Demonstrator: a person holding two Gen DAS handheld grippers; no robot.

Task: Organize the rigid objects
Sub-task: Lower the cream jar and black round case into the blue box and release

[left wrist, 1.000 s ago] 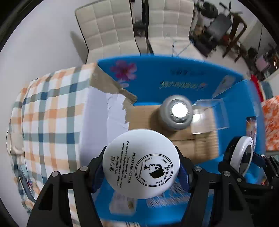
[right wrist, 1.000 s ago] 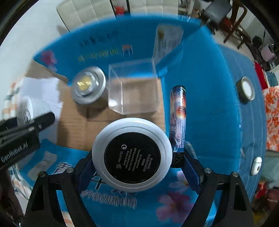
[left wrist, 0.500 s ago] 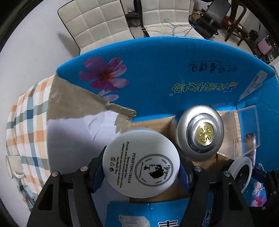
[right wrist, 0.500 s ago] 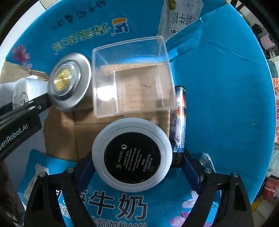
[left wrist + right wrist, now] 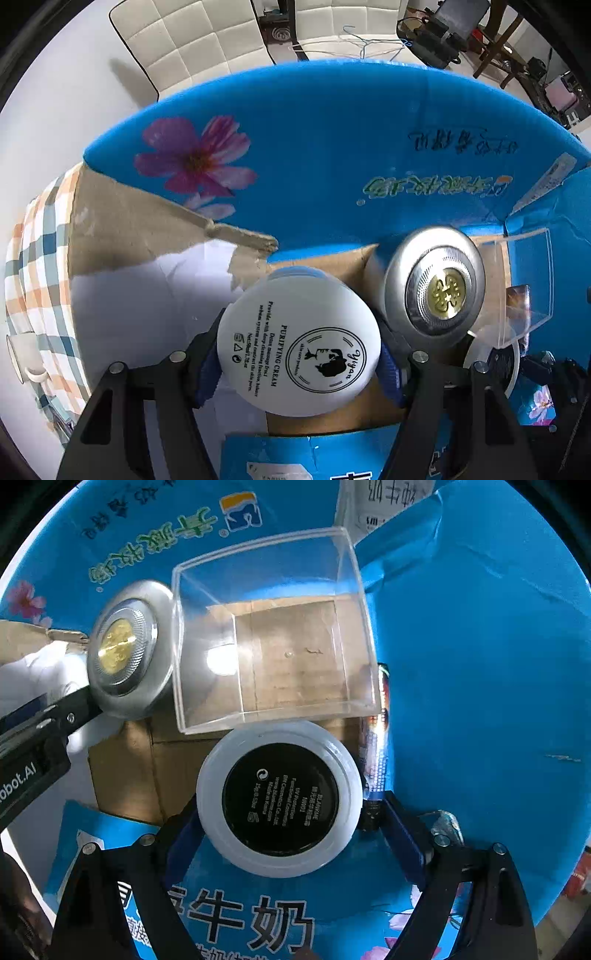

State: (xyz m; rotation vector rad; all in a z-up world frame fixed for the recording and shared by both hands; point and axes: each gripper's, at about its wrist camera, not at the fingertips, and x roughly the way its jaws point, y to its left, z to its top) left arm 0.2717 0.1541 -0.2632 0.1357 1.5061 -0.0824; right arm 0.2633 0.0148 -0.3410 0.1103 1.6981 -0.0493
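Note:
My left gripper (image 5: 298, 363) is shut on a white purifying-cream jar (image 5: 298, 347) and holds it low inside the blue carton (image 5: 332, 147), just left of a silver jar with a gold emblem (image 5: 434, 286). My right gripper (image 5: 280, 812) is shut on a white jar with a black base label (image 5: 279, 798), held over the carton's cardboard floor (image 5: 155, 768), just in front of a clear plastic box (image 5: 273, 627). The silver jar also shows in the right wrist view (image 5: 127, 650). A printed tube (image 5: 376, 738) lies against the right side of the clear box.
The blue carton's open flaps (image 5: 480, 646) surround the opening, one torn to bare cardboard (image 5: 122, 229). A checked tablecloth (image 5: 40, 266) covers the table at left, with a white mug (image 5: 26, 354) on it. White padded chairs (image 5: 192, 40) stand behind.
Both grippers have moved down and forward into the carton with their jars. The silver jar and the clear box now look larger and closer.

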